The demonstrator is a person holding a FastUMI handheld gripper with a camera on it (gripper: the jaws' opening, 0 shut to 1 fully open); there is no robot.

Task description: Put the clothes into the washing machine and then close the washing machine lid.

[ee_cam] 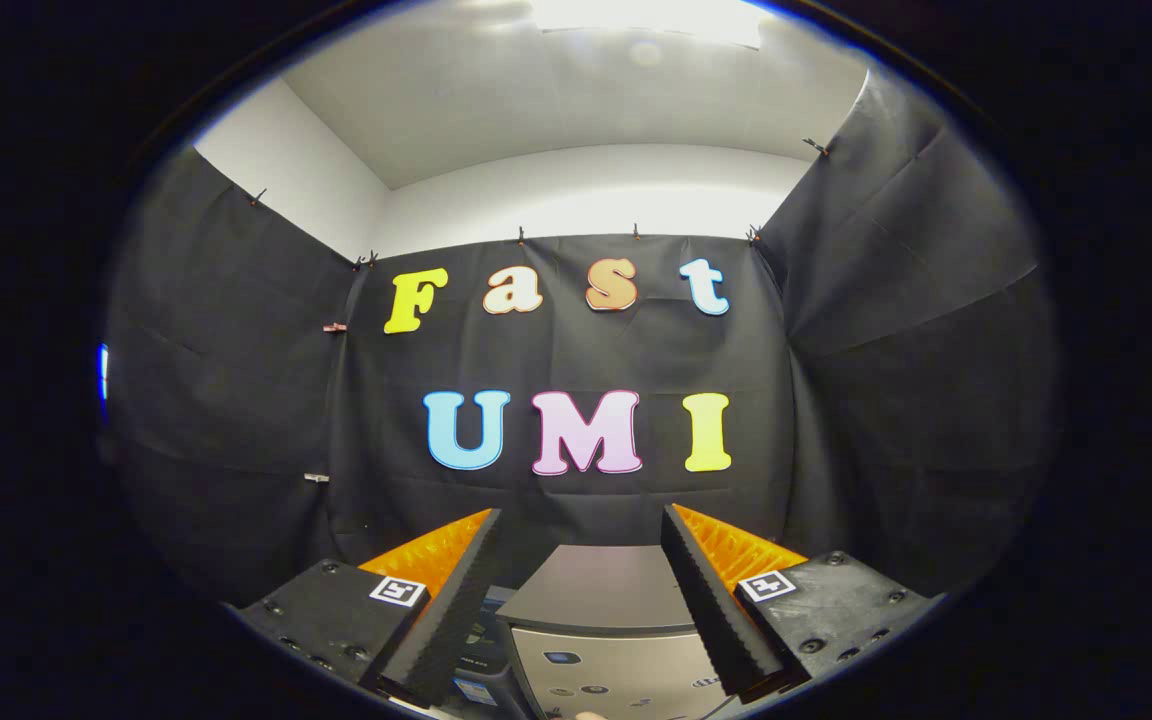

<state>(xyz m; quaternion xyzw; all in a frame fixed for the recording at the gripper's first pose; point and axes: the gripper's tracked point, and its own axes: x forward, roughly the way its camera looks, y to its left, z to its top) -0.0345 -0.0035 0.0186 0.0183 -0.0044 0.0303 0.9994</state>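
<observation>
Spread fingers held high over a shut-looking washer

Fingers of the gripper stand wide apart with nothing between them, so it grasps nothing. Between and below the fingers sits the washing machine, seen from above and in front: a flat grey lid that looks to lie down on the body, and a pale control panel facing the camera. No clothes are visible. A small pale shape just below the panel is too cut off to name. Behind it all hangs the black cloth wall.

A closed lid with no laundry around fits two stages: clothes already inside and the lid shut over them, or clothes waiting somewhere unseen with the lid yet to be raised.

Risks, as I judge them: the gripper points mostly at the wall, so the machine sits at the distorted rim of the view, and any descent toward the lid could misjudge its edge and strike the panel instead
</observation>
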